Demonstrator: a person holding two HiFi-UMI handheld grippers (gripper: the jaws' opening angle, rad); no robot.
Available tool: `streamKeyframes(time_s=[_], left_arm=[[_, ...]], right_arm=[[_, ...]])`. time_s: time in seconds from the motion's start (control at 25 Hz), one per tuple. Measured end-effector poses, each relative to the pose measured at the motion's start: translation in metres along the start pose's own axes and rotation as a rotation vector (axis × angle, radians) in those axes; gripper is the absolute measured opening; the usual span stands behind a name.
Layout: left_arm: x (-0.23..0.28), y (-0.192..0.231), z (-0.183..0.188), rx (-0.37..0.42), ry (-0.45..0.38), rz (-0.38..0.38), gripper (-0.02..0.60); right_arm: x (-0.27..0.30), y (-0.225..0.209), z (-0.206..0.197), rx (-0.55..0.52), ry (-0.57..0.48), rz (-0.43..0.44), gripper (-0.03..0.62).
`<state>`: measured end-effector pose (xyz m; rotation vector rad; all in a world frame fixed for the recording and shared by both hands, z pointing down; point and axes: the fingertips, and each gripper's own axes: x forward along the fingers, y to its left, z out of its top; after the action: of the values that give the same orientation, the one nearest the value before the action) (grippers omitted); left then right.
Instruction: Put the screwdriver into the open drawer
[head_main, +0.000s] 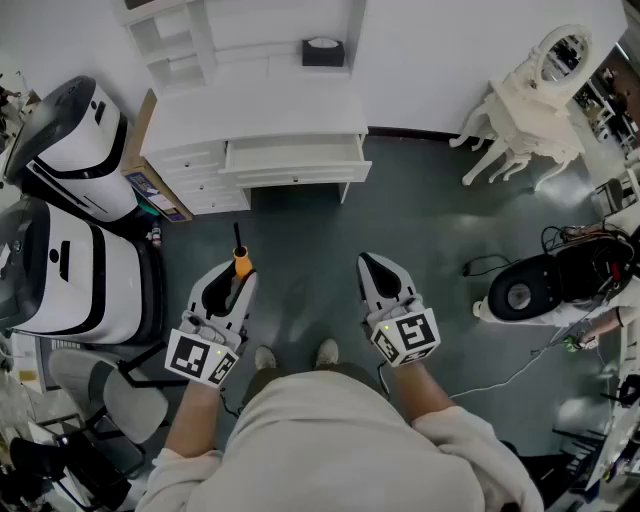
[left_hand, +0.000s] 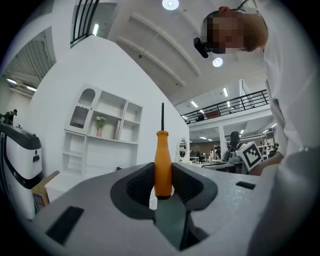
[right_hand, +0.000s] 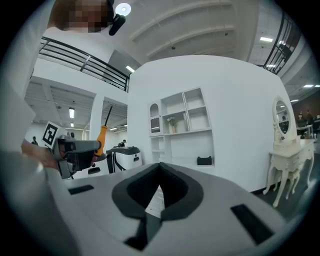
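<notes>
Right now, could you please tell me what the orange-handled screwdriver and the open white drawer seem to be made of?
The orange-handled screwdriver: handle looks like smooth moulded plastic, evenly coloured, softly shiny; its thin dark shaft is probably metal. The open white drawer: likely painted wood or board, matte, flat-fronted.

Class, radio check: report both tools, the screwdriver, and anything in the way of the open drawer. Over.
Left tool shut on screwdriver, by its orange handle. Right tool shut, empty. Drawer open ahead, nothing seen in the way. Over.
</notes>
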<state>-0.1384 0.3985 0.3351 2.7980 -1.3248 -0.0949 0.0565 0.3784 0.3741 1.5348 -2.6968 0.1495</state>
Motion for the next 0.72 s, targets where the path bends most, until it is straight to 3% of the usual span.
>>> streamKeyframes(time_s=[0.72], left_arm=[[0.019,-0.002,-0.004,0.01,0.012,0.005,0.11]], right_arm=[[-0.001,-0.019,-0.005,0.022,-0.006,0.007,0.003]])
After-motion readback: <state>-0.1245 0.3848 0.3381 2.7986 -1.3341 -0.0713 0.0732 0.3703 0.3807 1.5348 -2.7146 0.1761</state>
